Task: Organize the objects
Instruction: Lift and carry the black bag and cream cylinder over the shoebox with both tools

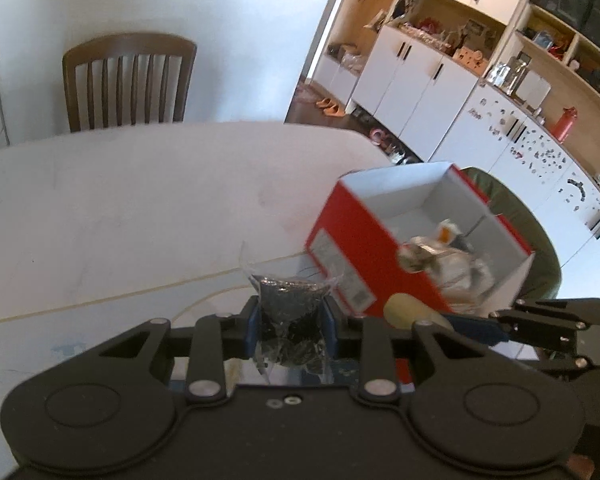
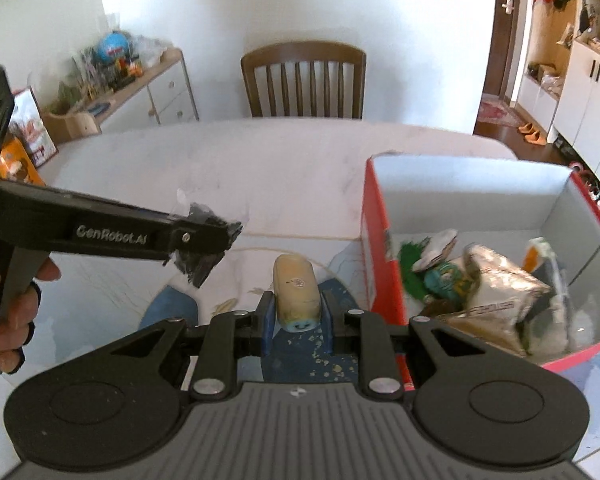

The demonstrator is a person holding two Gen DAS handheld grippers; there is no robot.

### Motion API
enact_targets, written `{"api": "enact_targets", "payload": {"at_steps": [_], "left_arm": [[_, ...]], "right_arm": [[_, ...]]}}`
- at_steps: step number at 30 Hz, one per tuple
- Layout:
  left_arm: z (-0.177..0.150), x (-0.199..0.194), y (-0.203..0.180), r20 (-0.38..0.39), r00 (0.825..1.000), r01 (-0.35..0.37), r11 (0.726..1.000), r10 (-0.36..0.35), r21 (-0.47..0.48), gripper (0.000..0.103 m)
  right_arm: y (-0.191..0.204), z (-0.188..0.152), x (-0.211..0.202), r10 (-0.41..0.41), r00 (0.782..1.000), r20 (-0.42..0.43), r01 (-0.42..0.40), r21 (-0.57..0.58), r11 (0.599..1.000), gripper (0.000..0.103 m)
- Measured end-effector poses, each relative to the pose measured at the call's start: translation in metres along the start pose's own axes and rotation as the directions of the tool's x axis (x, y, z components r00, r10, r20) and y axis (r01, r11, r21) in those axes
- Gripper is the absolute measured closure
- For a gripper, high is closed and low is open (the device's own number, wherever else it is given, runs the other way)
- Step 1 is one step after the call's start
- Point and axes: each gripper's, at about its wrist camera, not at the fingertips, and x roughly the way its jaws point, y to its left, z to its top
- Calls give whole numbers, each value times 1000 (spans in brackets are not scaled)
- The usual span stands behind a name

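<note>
- You're mid-carry with both hands loaded, and the red box at the right of the frame looks like the drop spot; it already has foil packets and a green toy lying in it.
- Your left tongs are pinching a clear plastic bag of dark stuff, low centre of the left view; the bag pokes up past the tips and crumples between the blue pads.
- In the right view that same bag hangs at the left of the frame, above the white surface, well apart from the box.
- Your right tongs are pressed onto a yellowish, rounded block with a small face at its near end, bottom centre, just beside the box's red wall.
- Next call, I'd say: swing right, clear the box rim, get each item over the open white interior, then spread the tongs.
- Watch that near wall; the block sits close to it, and clipping the rim could tip the box.
- The bag is floppy, so it may cling to the pads on release.
</note>
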Motion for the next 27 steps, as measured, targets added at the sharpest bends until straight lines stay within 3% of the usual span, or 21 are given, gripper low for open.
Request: {"api": "enact_targets", "payload": {"at_steps": [13,27], "left_arm": [[-2,-29,-63,47,999,15,999,-17,47,74],[1,-5,-136,43,999,-1,996,-3,94,74]], "right_arm": [[-39,10,-56,11,996,94,-13,24,1000,81],[-121,7,-78,-18,992,125,14,33,999,81]]}}
